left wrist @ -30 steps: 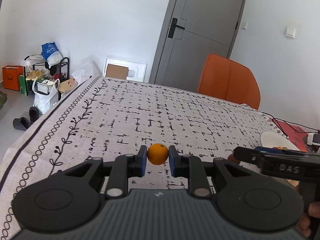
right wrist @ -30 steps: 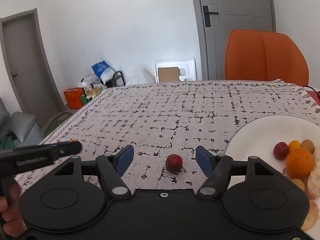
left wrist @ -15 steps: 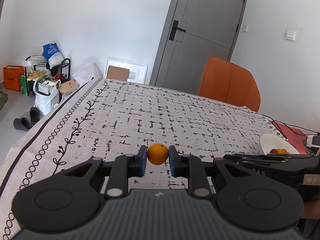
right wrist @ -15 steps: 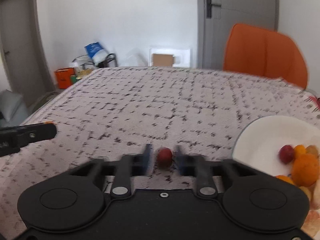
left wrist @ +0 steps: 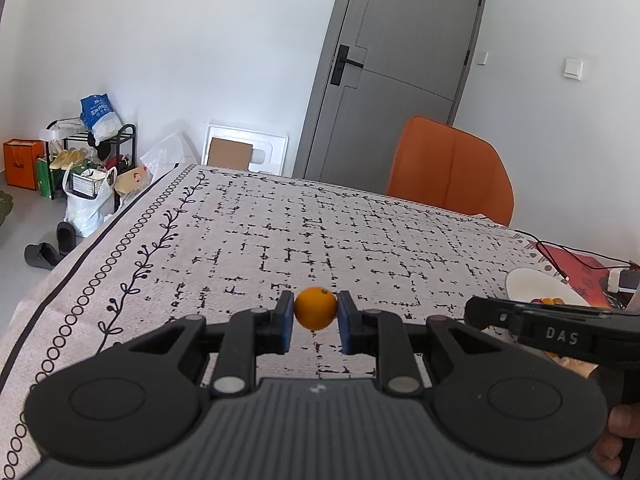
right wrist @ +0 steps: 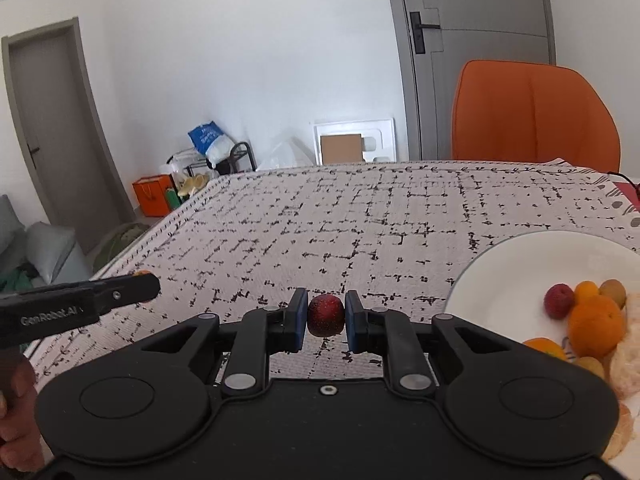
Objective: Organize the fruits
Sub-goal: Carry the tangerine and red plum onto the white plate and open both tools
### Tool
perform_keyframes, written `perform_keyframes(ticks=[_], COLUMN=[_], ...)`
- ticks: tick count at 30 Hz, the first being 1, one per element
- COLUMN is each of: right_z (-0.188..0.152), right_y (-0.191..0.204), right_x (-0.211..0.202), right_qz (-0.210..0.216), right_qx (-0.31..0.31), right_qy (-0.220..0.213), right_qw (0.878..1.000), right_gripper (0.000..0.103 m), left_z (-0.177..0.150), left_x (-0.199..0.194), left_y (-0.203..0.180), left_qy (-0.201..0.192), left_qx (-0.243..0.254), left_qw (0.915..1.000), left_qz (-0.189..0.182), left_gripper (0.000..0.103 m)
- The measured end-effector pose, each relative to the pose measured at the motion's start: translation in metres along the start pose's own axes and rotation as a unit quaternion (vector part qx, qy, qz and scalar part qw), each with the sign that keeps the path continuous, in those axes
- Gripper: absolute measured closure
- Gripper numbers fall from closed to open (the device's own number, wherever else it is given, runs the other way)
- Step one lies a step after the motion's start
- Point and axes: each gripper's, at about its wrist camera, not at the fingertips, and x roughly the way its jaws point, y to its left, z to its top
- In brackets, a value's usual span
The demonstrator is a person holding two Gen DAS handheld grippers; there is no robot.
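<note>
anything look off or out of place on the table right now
Nothing stands out. The left gripper is shut on a small orange fruit, the right gripper on a dark red fruit. The other fruit sits together on the white plate; no spills show on the tablecloth.

A small round orange point(left wrist: 315, 308), smooth and bright with its stem dimple up, sits pinched between the blue pads of my left gripper point(left wrist: 314, 322), above the patterned cloth. A dark red fruit point(right wrist: 325, 315), round and speckled, is pinched the same way in my right gripper point(right wrist: 326, 322). To my right a white plate point(right wrist: 508, 272) holds a red fruit point(right wrist: 559, 306), oranges point(right wrist: 596, 330) and peeled segments point(right wrist: 630, 364).
</note>
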Motion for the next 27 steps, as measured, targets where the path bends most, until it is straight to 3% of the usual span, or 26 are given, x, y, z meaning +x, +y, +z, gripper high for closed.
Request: perform_keyframes(ticks=[7, 27], right_z=[0.0, -0.021], right_y=[-0.016, -0.083], right_x=[-0.021, -0.081], right_qz=[-0.009, -0.096], right_qx=[0.019, 0.068], right_qy=[-0.021, -0.047], right_qw=[1.0, 0.992], right_gripper=[0.085, 0.085], left_z=[0.001, -0.007], left_x=[0.003, 0.023], left_y=[-0.015, -0.087], left_qy=[0.0, 0.013], left_qx=[0.01, 0.045], left_qw=[0.9999, 0.9947], left_qz=[-0.014, -0.091], left_gripper=[0.082, 0.082])
